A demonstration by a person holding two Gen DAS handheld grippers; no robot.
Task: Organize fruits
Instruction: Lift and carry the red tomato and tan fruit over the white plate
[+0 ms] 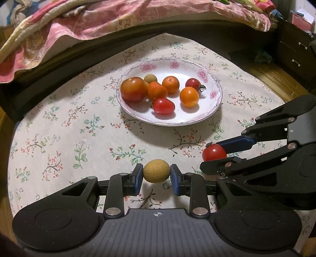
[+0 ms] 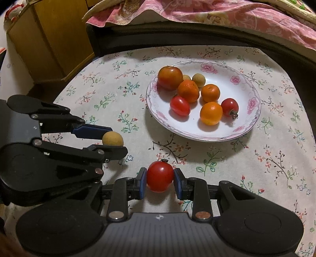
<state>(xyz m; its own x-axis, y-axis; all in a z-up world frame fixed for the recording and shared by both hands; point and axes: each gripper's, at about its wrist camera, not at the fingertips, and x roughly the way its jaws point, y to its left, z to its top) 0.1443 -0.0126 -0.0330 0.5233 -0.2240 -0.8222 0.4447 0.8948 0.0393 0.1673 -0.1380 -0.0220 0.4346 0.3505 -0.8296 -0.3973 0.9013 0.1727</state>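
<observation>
A white plate with pink flowers point(image 1: 207, 116) point(image 2: 241, 130) sits on the floral tablecloth and holds several fruits: a large tomato point(image 1: 133, 89) point(image 2: 169, 77), small oranges point(image 1: 189, 96) point(image 2: 211, 113), cherry tomatoes point(image 1: 164, 106) point(image 2: 180, 105) and tan longans point(image 1: 150, 78) point(image 2: 198, 79). My left gripper point(image 1: 156, 174) point(image 2: 110, 141) is shut on a tan longan point(image 1: 156, 171) point(image 2: 112, 139), held above the cloth in front of the plate. My right gripper point(image 2: 160, 179) point(image 1: 216, 153) is shut on a red cherry tomato point(image 2: 160, 176) point(image 1: 214, 152), just right of the left one.
A bed with a pink quilt point(image 1: 110, 21) point(image 2: 217, 15) runs along the far side of the table. A dark drawer cabinet point(image 1: 296, 47) stands at the right, a yellow wooden cabinet point(image 2: 53, 39) at the left. Bare cloth point(image 1: 59, 128) lies left of the plate.
</observation>
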